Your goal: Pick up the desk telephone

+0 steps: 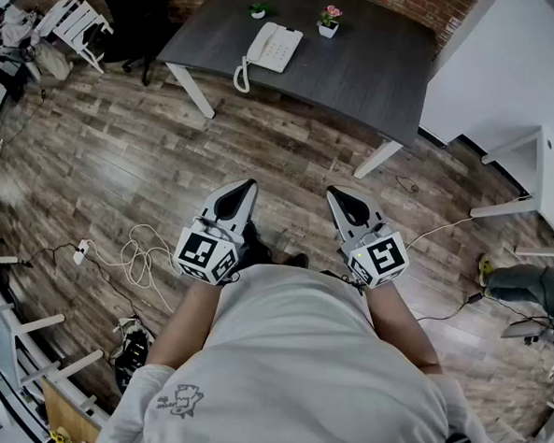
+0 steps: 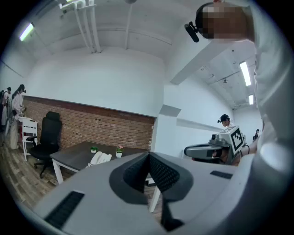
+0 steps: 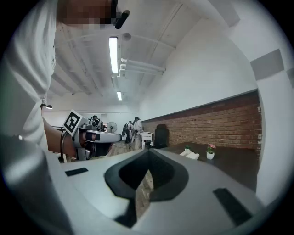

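Floor: wood planks [image 1: 290,160], a wide open stretch between me and the desk; loose white cable [image 1: 139,259] lies off to my left.
Desk: dark grey top [image 1: 370,76] on white legs, well ahead of both grippers.
Left gripper: [image 1: 246,186] held out level in front of me, jaws pressed together with nothing between them [image 2: 148,158].
Right gripper: [image 1: 340,194] beside it, also level, jaws together and empty [image 3: 148,153].
Telephone: white desk telephone [image 1: 274,47] on the desk's left part, close to the near edge; its coiled cord [image 1: 240,75] loops just beside its near corner.
Pots: two small potted plants behind the telephone, a green one [image 1: 259,11] and a pink-flowered one [image 1: 330,21].
Step in hand: the approach, as I judge it; nothing is within reach yet.
Doing it well: I'd walk straight up, spread the jaws before arriving, come in from the near edge away from the pots, and mind the cord so it doesn't snag.
Writing: no brand readable on the telephone from here; the gripper cubes [image 1: 207,254] carry only black-and-white square patterns, no letters.
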